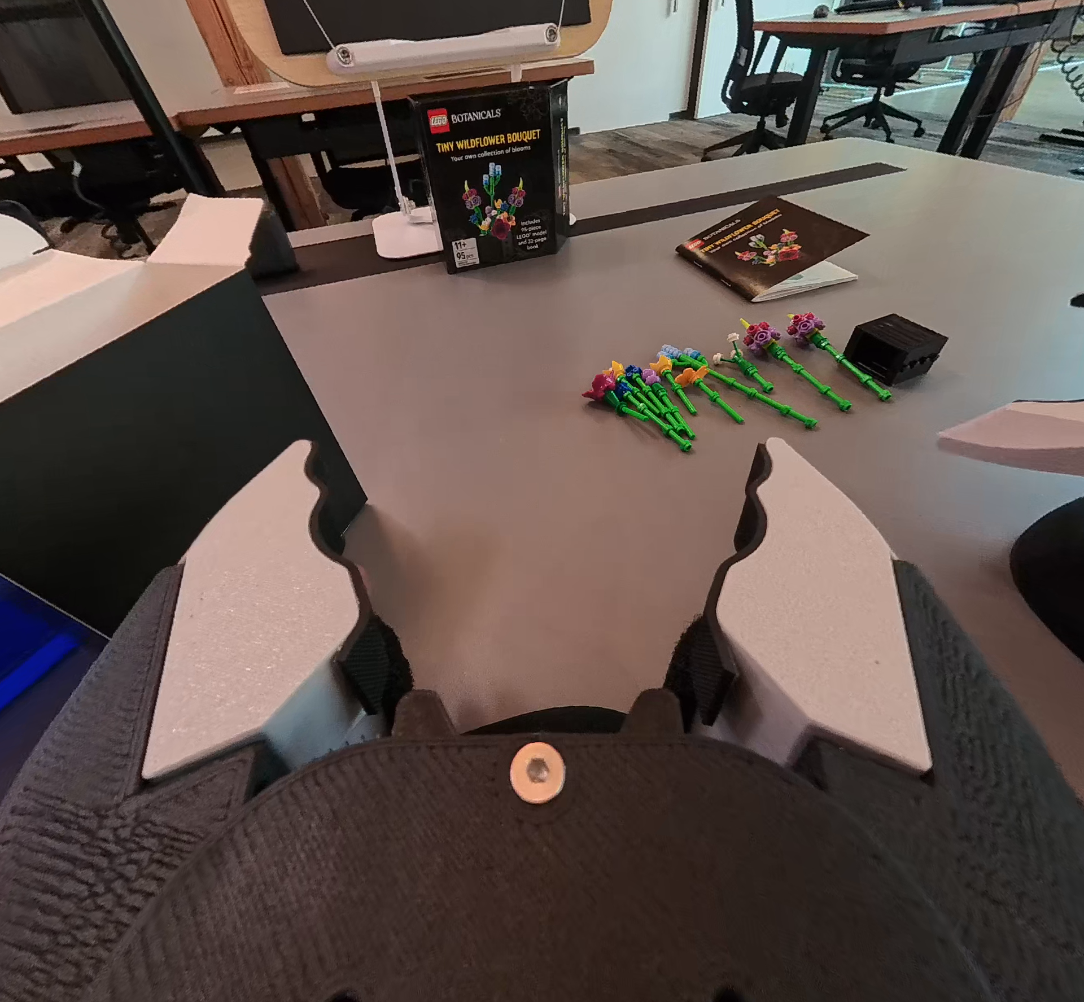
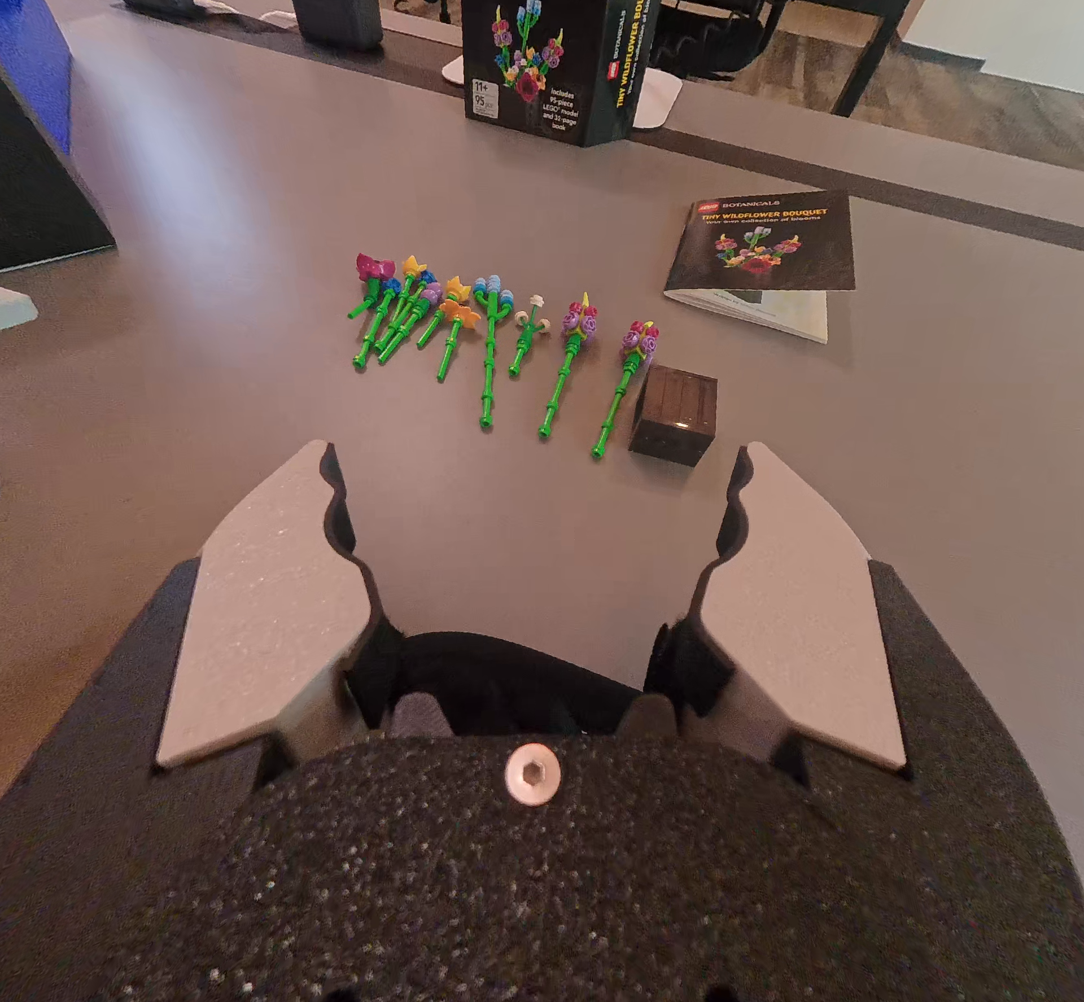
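Note:
Several toy brick flowers with green stems lie in a row on the grey table (image 1: 469,387), from a magenta one (image 2: 372,270) on the left to a purple one (image 2: 639,337) on the right; the row also shows in the left wrist view (image 1: 733,375). A small dark block (image 2: 674,414) sits right of the row, and also shows in the left wrist view (image 1: 894,346). My left gripper (image 1: 537,466) is open and empty, above the table left of the flowers. My right gripper (image 2: 537,463) is open and empty, just short of the stems' near ends.
A black product box (image 1: 495,176) (image 2: 545,24) stands at the back, a booklet (image 1: 771,246) (image 2: 762,252) lies to its right. A large dark box (image 1: 146,387) stands at the left. The other gripper's finger (image 1: 1015,437) shows at the right edge. Desks and chairs stand beyond.

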The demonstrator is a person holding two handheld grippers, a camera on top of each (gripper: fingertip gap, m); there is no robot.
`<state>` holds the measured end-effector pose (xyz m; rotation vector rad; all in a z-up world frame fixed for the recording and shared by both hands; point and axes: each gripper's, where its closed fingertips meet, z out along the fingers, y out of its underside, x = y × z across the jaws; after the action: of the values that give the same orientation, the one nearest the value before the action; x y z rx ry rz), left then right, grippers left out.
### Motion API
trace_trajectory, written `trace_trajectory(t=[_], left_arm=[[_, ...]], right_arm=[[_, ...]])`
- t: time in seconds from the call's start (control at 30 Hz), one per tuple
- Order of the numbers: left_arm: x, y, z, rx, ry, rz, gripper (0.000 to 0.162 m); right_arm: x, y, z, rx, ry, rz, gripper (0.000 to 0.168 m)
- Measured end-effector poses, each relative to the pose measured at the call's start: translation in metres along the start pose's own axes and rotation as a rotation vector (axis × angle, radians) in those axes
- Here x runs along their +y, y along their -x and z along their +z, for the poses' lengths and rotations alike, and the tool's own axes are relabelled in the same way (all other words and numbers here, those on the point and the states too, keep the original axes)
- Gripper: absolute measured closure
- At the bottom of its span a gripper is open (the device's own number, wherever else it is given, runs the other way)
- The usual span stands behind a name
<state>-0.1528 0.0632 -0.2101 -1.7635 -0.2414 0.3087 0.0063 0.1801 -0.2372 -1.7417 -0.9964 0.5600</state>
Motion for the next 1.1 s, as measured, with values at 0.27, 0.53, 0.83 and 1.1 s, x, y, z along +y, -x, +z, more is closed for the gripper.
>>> trace_trajectory(t=[0.27, 0.53, 0.83, 1.1], left_arm=[[-0.001, 0.000, -0.001, 0.014, -0.006, -0.019, 0.036], [-0.003, -0.001, -0.003, 0.020, -0.026, -0.017, 0.041], [-0.003, -0.004, -0.002, 0.035, -0.022, -0.016, 0.046], [-0.002, -0.011, -0.002, 0.021, -0.011, 0.057, 0.046]], right_arm=[[-0.022, -0.002, -0.013, -0.110, -0.146, 0.103, 0.093], [0.005, -0.067, 0.047, -0.065, 0.225, 0.056, 0.097], [0.010, -0.070, 0.055, -0.024, 0.208, -0.002, 0.117], [0.025, -0.066, 0.064, -0.005, 0.318, -0.137, 0.121]])
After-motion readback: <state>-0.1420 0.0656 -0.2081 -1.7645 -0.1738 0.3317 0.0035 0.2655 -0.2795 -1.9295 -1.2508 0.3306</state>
